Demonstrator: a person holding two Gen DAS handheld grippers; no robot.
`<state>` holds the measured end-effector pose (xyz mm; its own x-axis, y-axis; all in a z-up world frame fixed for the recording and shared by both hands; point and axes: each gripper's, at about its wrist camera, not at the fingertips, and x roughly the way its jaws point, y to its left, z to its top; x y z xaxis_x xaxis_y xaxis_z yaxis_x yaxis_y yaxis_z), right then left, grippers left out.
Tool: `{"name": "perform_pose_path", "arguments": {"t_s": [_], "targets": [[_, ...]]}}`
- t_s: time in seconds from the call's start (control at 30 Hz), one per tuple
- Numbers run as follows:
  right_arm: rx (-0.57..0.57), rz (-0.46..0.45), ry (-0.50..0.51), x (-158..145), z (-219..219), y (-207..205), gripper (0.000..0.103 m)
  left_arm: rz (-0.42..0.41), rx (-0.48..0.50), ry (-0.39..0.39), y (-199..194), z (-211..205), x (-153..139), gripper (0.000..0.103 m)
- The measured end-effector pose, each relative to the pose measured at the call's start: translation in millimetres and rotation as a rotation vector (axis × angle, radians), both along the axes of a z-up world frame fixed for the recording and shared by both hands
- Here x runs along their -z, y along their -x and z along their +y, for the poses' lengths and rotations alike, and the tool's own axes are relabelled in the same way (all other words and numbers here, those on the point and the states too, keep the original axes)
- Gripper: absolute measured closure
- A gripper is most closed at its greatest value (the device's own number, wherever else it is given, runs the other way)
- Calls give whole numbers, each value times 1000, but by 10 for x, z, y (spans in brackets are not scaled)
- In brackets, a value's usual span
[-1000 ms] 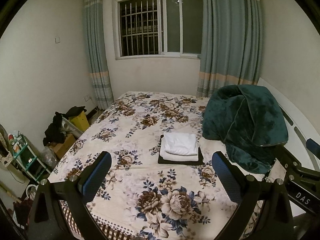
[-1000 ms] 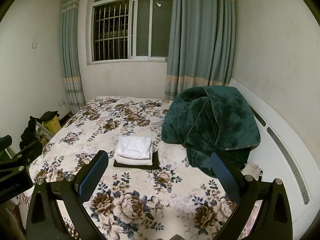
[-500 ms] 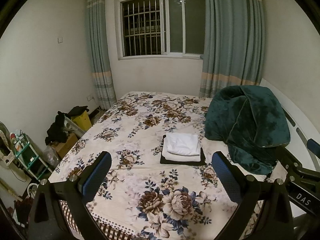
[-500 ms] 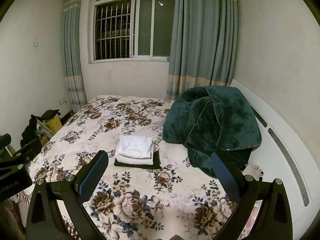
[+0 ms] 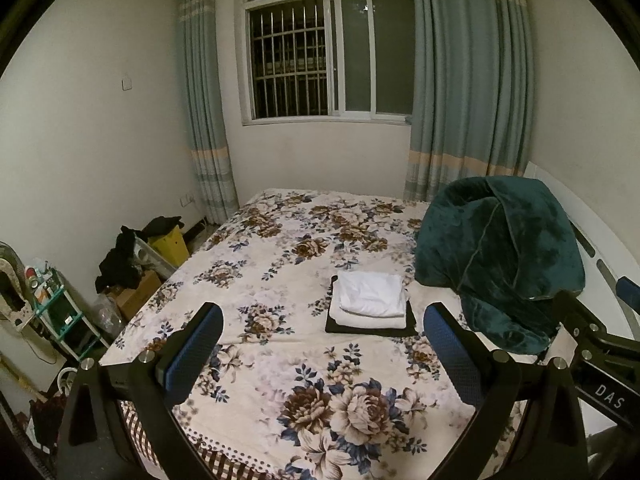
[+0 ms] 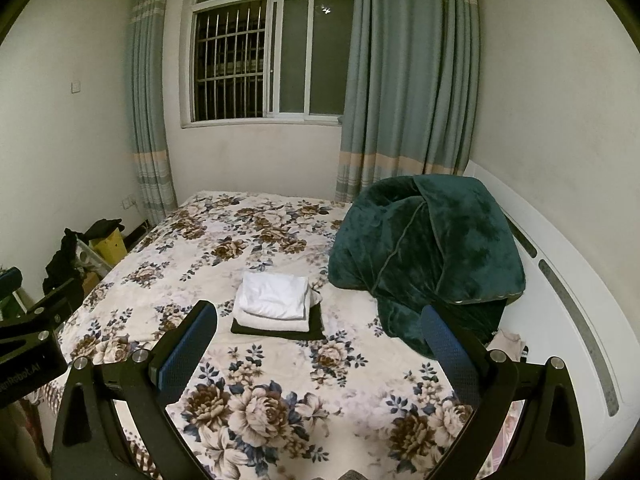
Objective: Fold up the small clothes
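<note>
A stack of folded clothes lies in the middle of the floral bed: two white pieces on a flat black piece. It also shows in the right wrist view. My left gripper is open and empty, held back above the bed's near edge. My right gripper is open and empty, also well short of the stack. The right gripper's body shows at the right edge of the left wrist view.
A heaped dark green blanket sits right of the stack against the white headboard. Boxes, dark clothes and a yellow bin crowd the floor left of the bed, with a small shelf. Window and curtains stand behind.
Both grippers have drawn back and risen a little, so the bed and stack sit slightly lower and farther. The stack has not moved.
</note>
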<state>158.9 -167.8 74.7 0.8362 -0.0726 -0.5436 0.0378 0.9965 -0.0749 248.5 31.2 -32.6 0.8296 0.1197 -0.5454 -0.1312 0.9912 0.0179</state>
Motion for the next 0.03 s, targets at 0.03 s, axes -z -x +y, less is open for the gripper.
{"name": "perform_pose_path", "arguments": {"t_s": [0.03], "targets": [[0,1,0,-9,0,2,0,0,-1,-1,2,8,-1,0]]}}
